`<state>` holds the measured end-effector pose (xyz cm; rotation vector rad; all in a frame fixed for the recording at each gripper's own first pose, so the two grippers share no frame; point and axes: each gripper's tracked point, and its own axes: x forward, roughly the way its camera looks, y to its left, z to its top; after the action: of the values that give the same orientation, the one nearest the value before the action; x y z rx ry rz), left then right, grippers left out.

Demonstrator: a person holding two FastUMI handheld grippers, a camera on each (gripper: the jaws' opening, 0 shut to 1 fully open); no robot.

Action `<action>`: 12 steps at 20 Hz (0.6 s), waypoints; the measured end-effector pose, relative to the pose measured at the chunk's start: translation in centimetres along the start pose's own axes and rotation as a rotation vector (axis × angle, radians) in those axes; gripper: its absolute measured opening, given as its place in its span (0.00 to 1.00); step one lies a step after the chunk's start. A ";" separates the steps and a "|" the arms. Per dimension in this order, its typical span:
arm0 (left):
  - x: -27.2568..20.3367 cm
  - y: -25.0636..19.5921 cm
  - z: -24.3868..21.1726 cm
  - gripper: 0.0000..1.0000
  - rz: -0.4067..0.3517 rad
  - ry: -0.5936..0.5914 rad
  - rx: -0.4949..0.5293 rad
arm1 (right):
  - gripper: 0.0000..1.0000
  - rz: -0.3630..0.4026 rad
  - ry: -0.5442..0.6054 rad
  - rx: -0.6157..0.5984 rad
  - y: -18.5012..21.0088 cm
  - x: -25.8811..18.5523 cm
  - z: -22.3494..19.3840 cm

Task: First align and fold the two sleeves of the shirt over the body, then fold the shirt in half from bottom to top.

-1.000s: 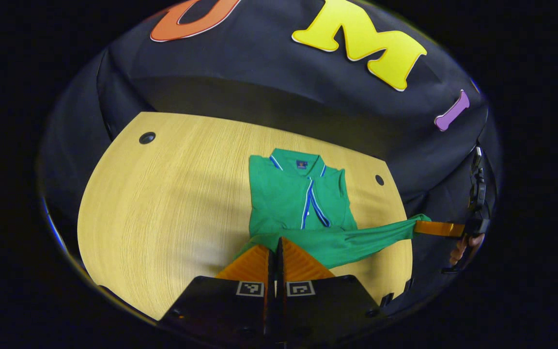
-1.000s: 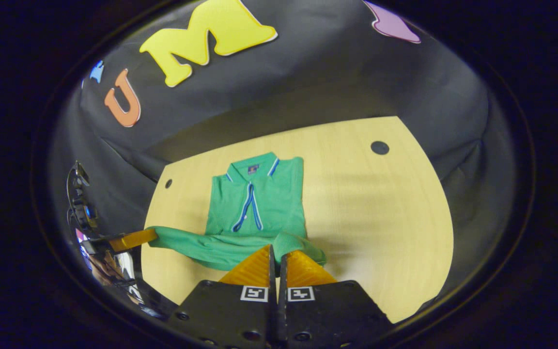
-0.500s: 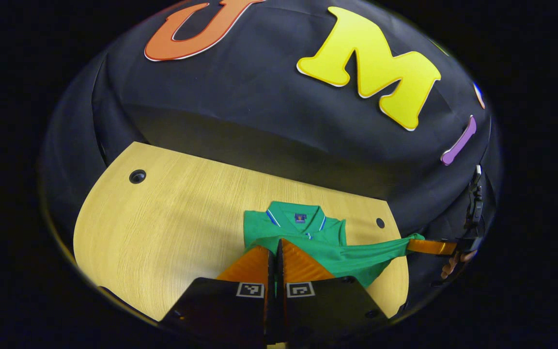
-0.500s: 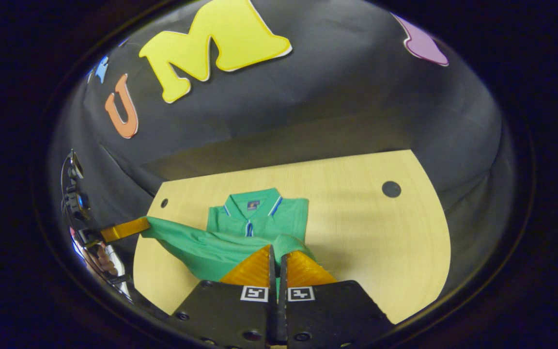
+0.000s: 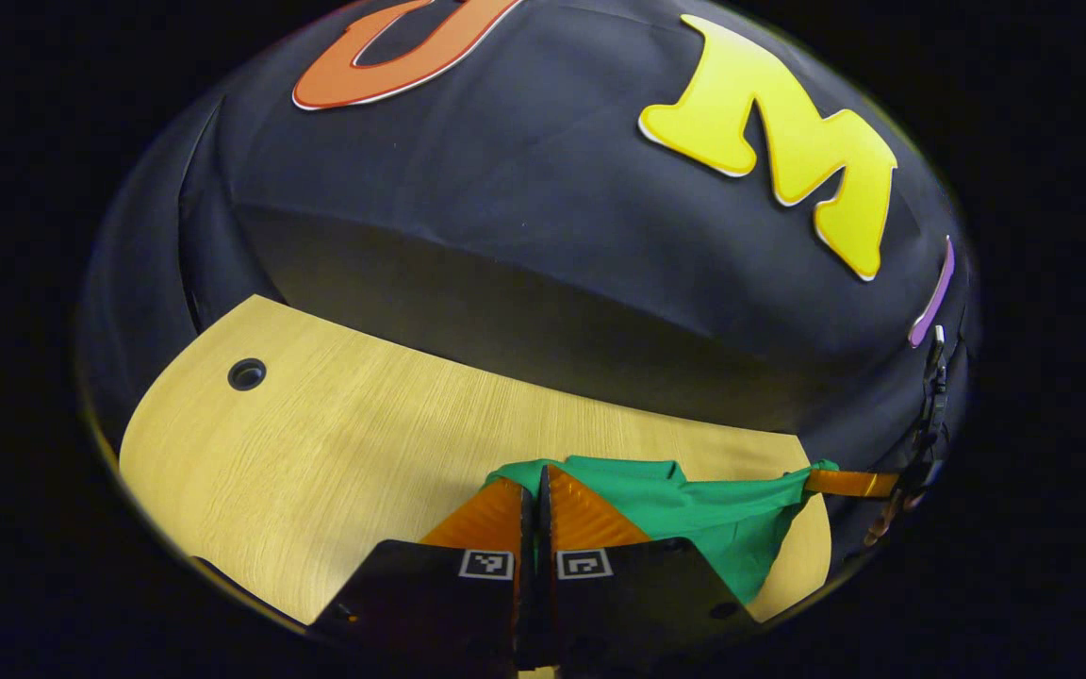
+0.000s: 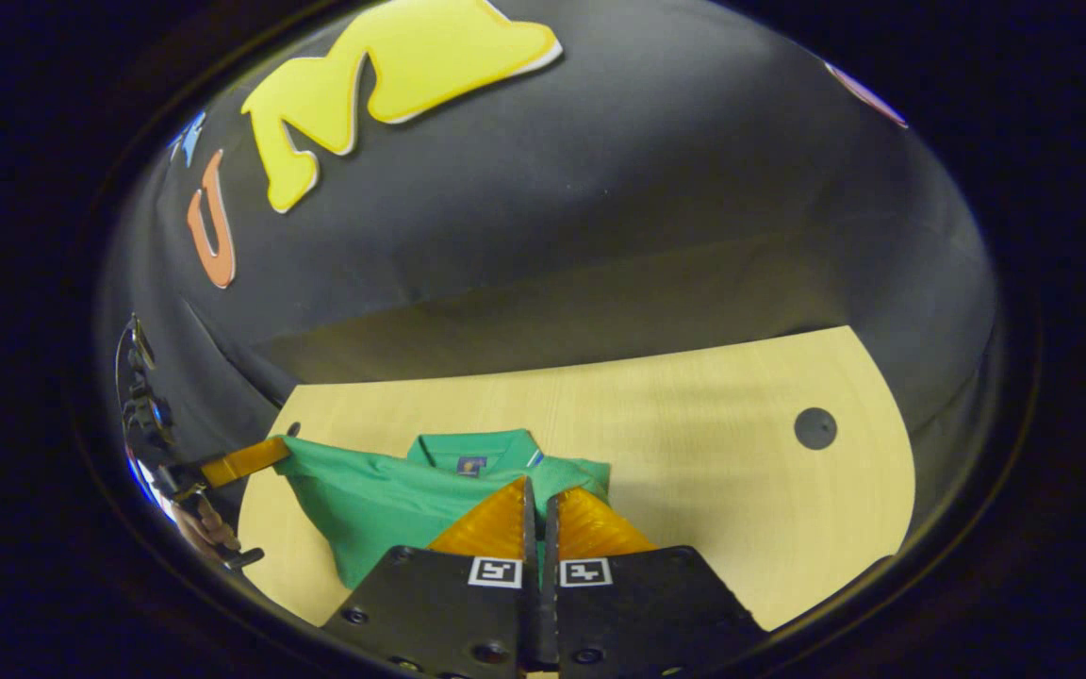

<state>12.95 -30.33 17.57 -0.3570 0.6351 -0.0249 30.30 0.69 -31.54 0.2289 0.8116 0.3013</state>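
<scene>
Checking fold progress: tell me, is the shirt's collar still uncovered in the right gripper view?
Yes, the collar shows above the lifted hem.

I saw a pale wood-grain table (image 5: 336,453) standing against the booth's black cloth wall (image 5: 505,207), a round dark hole (image 5: 247,373) near each far corner. On it lay a green shirt (image 6: 383,490), collar toward the wall.

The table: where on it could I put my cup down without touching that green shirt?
The table has bare wood from the shirt out to the dark hole. In the left gripper view, more bare wood runs from the shirt towards another hole. It is crowded where both grippers hold the lifted shirt.
</scene>
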 end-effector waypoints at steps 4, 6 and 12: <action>4.2 0.9 -1.1 0.03 0.030 0.003 0.068 | 0.00 -0.015 0.010 -0.016 -0.6 4.2 -0.6; 5.6 1.2 -2.0 0.03 0.047 0.026 0.120 | 0.00 -0.036 0.006 -0.030 -1.0 5.7 -0.7; 6.8 2.4 -3.3 0.17 0.103 0.054 0.168 | 0.29 -0.072 0.020 -0.079 -1.3 7.8 -1.9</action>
<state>16.29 -30.04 10.41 -0.1618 0.6988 0.0106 34.14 2.36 -38.48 0.1230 0.8238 0.2676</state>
